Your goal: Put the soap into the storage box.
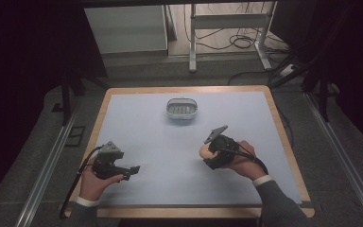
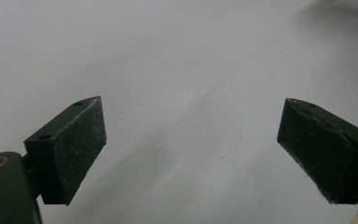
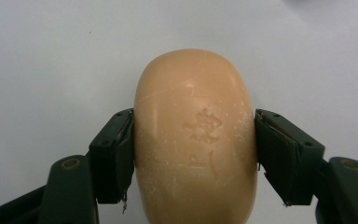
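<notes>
The soap (image 3: 195, 140) is sitting between the jaws of the right gripper (image 3: 195, 154), clenched from both sides: each black pad is pressing flat against a long flank of the tan oval bar. The bar's rounded end is reaching well past the jaw tips, and a stamped mark is showing on its upper face, too worn to read. In the high view the soap (image 1: 205, 151) is appearing as a small tan lump at the left of the right gripper (image 1: 220, 150), over the right half of the surface (image 1: 151, 142); whether it is touching the surface or being held just above it cannot be told.

The right gripper view is giving the grip and the stamp, which the high view is leaving too small to make out. The high view is giving the layout instead: a white oval dish (image 1: 182, 109) is standing near the far edge of the surface, well apart from the soap.

The left gripper (image 1: 116, 163) is sitting at the near left, held in the left hand (image 1: 94, 182). In the left gripper view its jaws are spread wide and released, with bare pale surface (image 2: 182, 70) between them.
</notes>
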The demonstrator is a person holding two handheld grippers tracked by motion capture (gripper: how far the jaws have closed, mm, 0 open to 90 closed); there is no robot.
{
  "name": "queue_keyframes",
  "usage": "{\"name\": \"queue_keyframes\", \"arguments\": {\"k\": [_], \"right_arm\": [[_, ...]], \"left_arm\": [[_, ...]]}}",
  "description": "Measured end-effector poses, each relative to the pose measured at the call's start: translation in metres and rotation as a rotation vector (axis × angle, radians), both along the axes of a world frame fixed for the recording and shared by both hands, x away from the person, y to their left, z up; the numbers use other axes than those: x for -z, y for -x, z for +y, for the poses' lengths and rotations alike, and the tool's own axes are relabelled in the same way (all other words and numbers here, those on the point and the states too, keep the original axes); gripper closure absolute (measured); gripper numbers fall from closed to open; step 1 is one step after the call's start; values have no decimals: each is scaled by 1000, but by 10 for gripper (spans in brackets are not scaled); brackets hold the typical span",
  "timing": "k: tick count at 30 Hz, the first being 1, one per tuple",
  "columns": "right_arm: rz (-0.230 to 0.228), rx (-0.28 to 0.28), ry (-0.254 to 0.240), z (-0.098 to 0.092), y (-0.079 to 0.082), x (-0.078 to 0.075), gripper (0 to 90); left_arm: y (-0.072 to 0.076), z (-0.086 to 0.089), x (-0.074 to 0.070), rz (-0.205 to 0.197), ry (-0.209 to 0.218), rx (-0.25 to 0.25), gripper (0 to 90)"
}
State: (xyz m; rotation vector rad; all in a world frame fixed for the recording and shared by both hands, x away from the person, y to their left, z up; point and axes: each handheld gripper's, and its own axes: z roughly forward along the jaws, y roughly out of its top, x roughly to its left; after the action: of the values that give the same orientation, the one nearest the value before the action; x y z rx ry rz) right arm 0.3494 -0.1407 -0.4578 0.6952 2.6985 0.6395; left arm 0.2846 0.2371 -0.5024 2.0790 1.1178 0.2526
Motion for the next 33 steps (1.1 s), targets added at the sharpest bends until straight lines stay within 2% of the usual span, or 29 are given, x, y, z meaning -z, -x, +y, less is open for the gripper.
{"name": "queue_keyframes", "arguments": {"k": [4, 21, 33], "right_arm": [[-17, 5, -9, -1, -4, -3, 325], [-44, 13, -18, -3, -19, -15, 326], [-66, 17, -17, 4, -29, -25, 327]], "left_arm": [[-1, -2, 1, 2, -11, 5, 80], [1, 2, -3, -9, 5, -3, 79], [1, 0, -2, -5, -1, 6, 78]]}}
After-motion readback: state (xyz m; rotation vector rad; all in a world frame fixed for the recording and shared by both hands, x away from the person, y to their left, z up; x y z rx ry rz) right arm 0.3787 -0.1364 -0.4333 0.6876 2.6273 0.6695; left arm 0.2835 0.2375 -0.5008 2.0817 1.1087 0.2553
